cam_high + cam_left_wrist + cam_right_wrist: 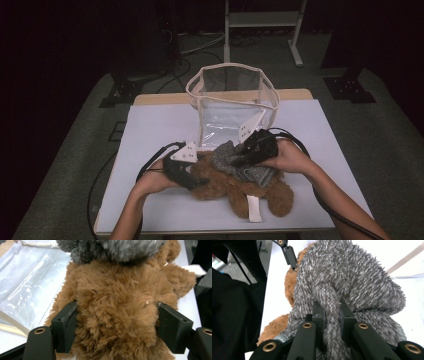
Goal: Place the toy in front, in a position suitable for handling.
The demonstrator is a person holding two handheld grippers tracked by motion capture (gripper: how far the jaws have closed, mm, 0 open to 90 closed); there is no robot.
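A brown teddy bear (225, 189) lies on the white table (155, 125), with a grey fuzzy garment (226, 155) over its upper part. My left gripper (192, 177) comes in from the left. In the left gripper view its jaws press against both sides of the bear's body (117, 290), with the left gripper (116, 315) shut on it. My right gripper (241, 159) sits on top from the right. In the right gripper view the right gripper (331, 308) is shut on a fold of the grey garment (352, 272). The bear's brown fur (290, 282) shows beneath it.
A clear plastic bag with beige trim (232, 67) stands open just behind the bear, and its plastic wall (25, 285) is close at the left. A white tag (254, 207) sticks out from the bear toward the front edge. Cables trail off the table's left and right.
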